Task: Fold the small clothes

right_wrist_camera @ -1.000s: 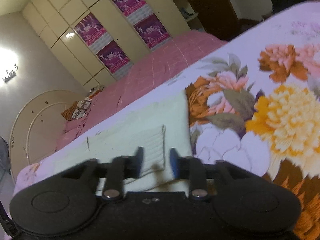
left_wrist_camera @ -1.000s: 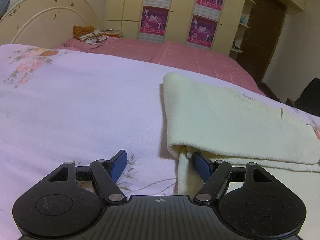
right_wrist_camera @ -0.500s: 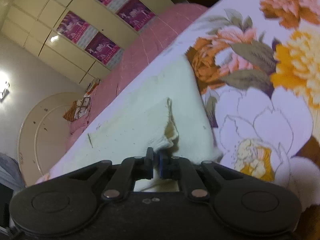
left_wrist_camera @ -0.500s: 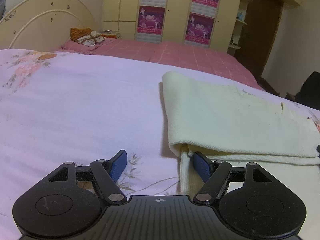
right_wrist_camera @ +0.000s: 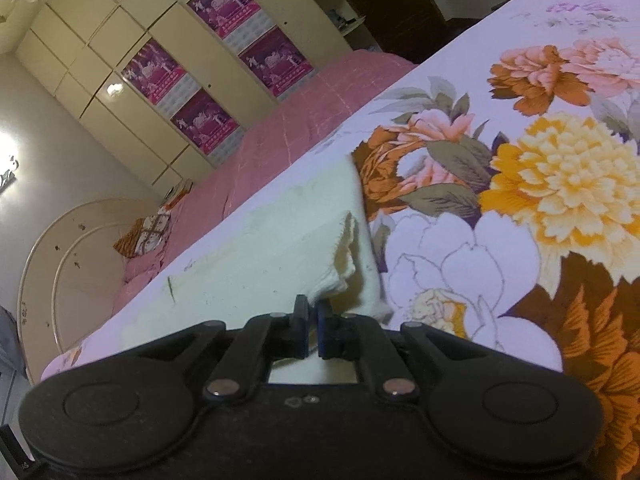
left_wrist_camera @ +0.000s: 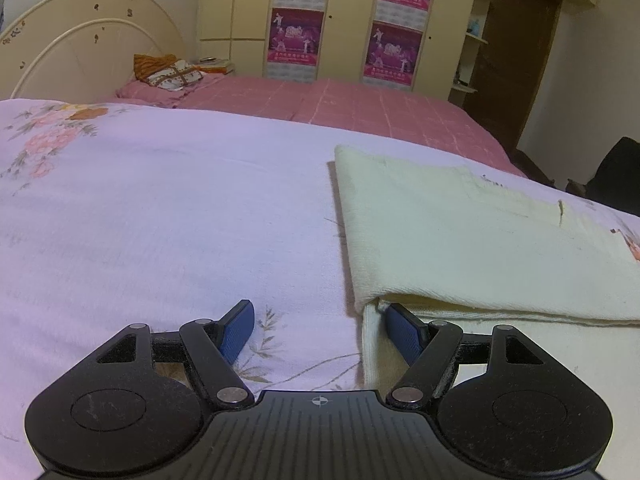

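Observation:
A pale cream cloth [left_wrist_camera: 460,240] lies folded on the lilac floral bedsheet [left_wrist_camera: 160,216], its upper layer doubled over a lower layer that reaches the picture's bottom edge. My left gripper [left_wrist_camera: 320,332] stands open at the cloth's near left corner, its right blue pad [left_wrist_camera: 404,336] resting on the lower layer, under the lip of the fold. In the right wrist view the same cloth [right_wrist_camera: 260,264] shows from its other end. My right gripper [right_wrist_camera: 313,328] is shut on the cloth's near corner, and the pinched cloth is puckered and lifted [right_wrist_camera: 340,264].
A pink checked bed [left_wrist_camera: 360,108] with pillows [left_wrist_camera: 168,72] and a round cream headboard [left_wrist_camera: 80,44] lies beyond. Cream wardrobes with magenta posters [left_wrist_camera: 344,20] line the back wall. Big orange and yellow flowers [right_wrist_camera: 560,176] pattern the sheet to the right of the cloth.
The right gripper's jaws closed on the cloth's corner, and that corner rose into a bunched peak. The left gripper stayed open in the same spot.

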